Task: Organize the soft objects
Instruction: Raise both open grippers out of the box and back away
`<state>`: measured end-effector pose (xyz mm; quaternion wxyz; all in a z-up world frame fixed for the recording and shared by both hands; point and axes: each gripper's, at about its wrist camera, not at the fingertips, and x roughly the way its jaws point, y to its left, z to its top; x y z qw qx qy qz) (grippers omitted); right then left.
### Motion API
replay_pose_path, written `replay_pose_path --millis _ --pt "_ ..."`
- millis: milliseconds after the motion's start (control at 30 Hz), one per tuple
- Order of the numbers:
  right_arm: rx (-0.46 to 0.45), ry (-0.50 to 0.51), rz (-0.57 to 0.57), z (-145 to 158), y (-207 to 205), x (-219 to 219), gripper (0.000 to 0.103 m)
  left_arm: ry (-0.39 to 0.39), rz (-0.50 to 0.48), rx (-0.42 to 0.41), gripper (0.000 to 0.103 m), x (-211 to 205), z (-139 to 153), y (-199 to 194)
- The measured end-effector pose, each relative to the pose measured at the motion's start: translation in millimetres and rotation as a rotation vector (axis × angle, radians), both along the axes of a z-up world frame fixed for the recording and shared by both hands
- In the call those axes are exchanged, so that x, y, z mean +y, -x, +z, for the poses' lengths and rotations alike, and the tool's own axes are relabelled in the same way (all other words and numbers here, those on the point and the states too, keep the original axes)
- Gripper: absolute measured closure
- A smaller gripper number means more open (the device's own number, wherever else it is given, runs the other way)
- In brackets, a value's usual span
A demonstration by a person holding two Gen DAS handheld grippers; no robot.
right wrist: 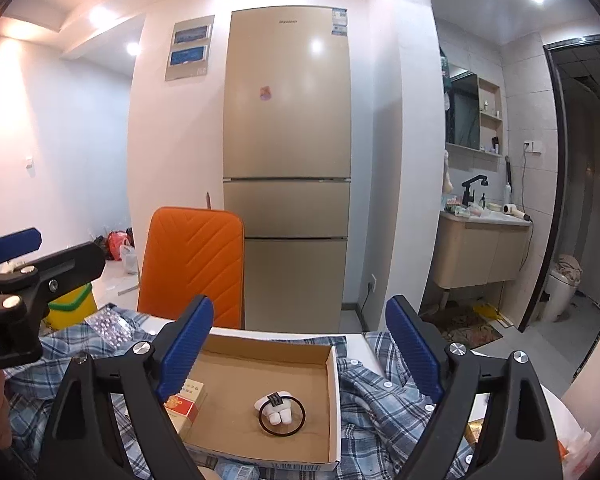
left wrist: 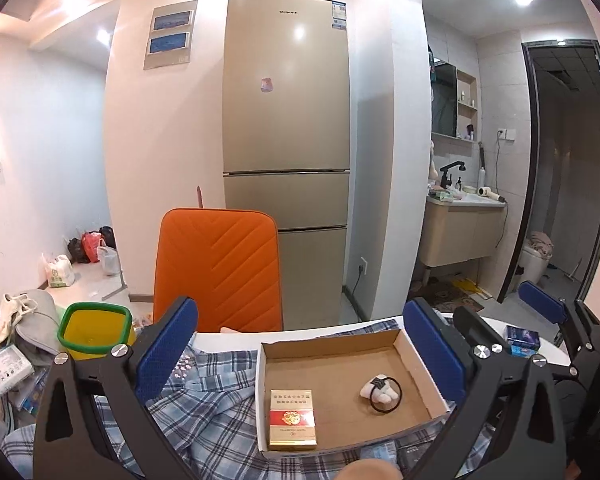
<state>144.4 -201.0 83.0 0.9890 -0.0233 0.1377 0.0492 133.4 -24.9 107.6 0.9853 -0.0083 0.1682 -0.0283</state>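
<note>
A blue plaid shirt (left wrist: 204, 408) (right wrist: 380, 396) lies crumpled over the table. On it rests a shallow cardboard box (left wrist: 328, 344) (right wrist: 334, 400). Inside are a red and gold cigarette pack (left wrist: 292, 420) (right wrist: 184, 404) and a black hair tie with a white charm (left wrist: 384, 394) (right wrist: 280, 412). My left gripper (left wrist: 300, 340) hovers open above the shirt and box, with nothing between its blue pads. My right gripper (right wrist: 300, 340) is open too, above the box, and holds nothing. In the right wrist view the left gripper (right wrist: 12, 248) shows at the far left.
An orange chair back (left wrist: 220, 268) stands beyond the table in front of a gold fridge (left wrist: 286, 120). A yellow bin with a green rim (left wrist: 96, 328) and cluttered bags sit at the left. A small blue box (left wrist: 522, 340) lies at the table's right end.
</note>
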Motion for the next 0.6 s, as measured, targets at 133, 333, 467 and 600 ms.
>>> replay_pose_path --millis 133,333,467,600 --pt "-0.014 0.005 -0.011 12 14 -3 0.013 0.029 -0.029 0.018 0.001 0 3 9" --pt "-0.054 0.022 -0.016 27 44 -7 0.009 0.044 -0.037 0.014 0.001 -2 7 29" --pt "-0.088 0.039 -0.018 26 67 -12 0.0 0.014 -0.026 -0.022 0.001 -2 11 53" --pt "-0.078 0.024 -0.029 20 81 -23 0.0 -0.004 -0.005 -0.054 0.001 0 12 74"
